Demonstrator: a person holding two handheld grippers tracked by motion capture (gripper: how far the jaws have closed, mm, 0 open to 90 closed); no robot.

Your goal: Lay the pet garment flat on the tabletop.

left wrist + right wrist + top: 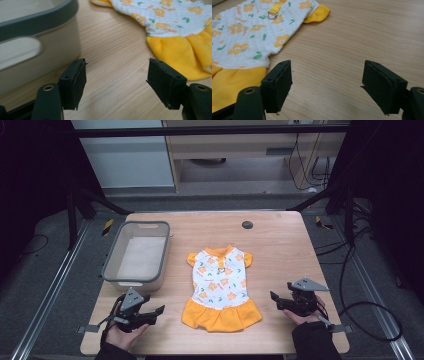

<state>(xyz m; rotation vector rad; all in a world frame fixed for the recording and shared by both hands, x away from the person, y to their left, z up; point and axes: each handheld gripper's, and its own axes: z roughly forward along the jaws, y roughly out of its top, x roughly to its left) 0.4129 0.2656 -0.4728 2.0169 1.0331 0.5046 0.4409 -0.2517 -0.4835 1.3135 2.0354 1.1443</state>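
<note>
Your left gripper [159, 310] rests at the near left corner of the wooden table [280, 245] in the high view, jaws spread wide with nothing between them. Your right gripper [274, 301] sits at the near right, just as wide and just as empty. Both point inward toward the one small dress [221, 287], which lies flat in the middle of the table between them, its white flowered top toward the far edge and its yellow skirt toward you. You have one grey bin [136, 254] on the left side of the table, just beyond your left gripper, and one dark round disc [247, 224] set in the tabletop near the far edge. Around the table the floor is grey, with metal rails along both sides, dark frame struts, loose cables at the right and pale furniture at the back.

In the left gripper view, your two black jaws stand far apart over bare wood grain. The bin [32, 50] rises close on the left, and the dress [180, 37] lies to the upper right, its yellow hem near the right-hand jaw but not touching it.

In the right gripper view, your jaws again gape over bare wood. The dress [244, 42] lies on the left, with one metal ring [271, 15] on a yellow strap on its top.
</note>
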